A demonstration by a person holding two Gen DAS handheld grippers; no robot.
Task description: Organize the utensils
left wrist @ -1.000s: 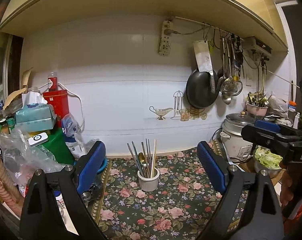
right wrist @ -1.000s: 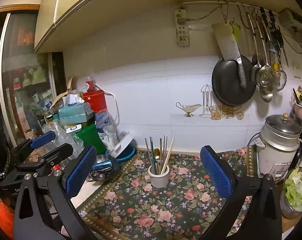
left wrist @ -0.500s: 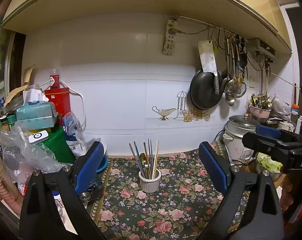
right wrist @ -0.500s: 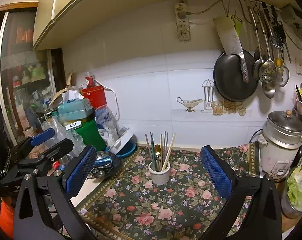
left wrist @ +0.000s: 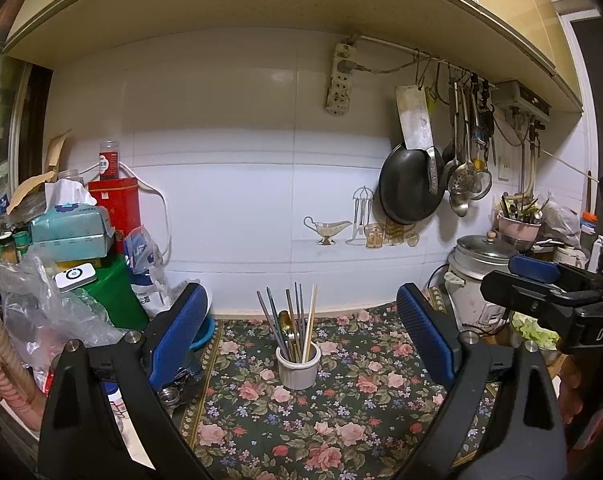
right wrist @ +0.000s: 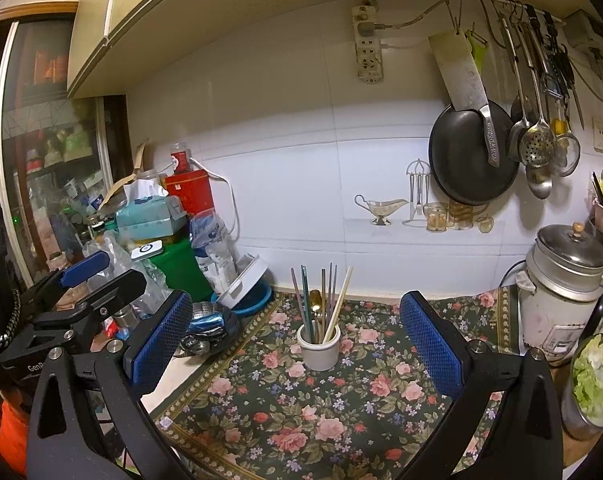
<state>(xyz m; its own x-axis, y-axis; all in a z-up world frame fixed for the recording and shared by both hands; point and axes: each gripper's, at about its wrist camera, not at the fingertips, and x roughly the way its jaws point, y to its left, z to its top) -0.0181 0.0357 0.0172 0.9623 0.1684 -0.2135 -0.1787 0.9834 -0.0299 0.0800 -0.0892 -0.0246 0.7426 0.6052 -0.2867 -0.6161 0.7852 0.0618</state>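
A small white ceramic cup [left wrist: 298, 367] [right wrist: 318, 350] stands on the floral mat [left wrist: 341, 420] [right wrist: 301, 412], holding several chopsticks [left wrist: 301, 320] [right wrist: 328, 300] and a gold spoon [right wrist: 315, 300] upright. My left gripper [left wrist: 301, 336] hovers in front of the cup, open, nothing between its blue pads. My right gripper [right wrist: 297, 336] is also open and empty, facing the same cup from a little to the right. Each gripper shows at the edge of the other's view: the right gripper [left wrist: 541, 284] and the left gripper [right wrist: 97, 276].
A rice cooker [left wrist: 481, 276] [right wrist: 561, 292] and a bowl of lettuce [right wrist: 593, 384] stand at the right. Clutter at the left: green box [left wrist: 109, 292], bags, blue bowl [right wrist: 257, 300], metal items [right wrist: 205, 320]. A pan [left wrist: 411, 188], cleaver and ladles hang on the wall.
Both grippers have drawn back and tilted slightly up, so the cup sits lower in the left view and the wall fills more of it. Jaws stay open.
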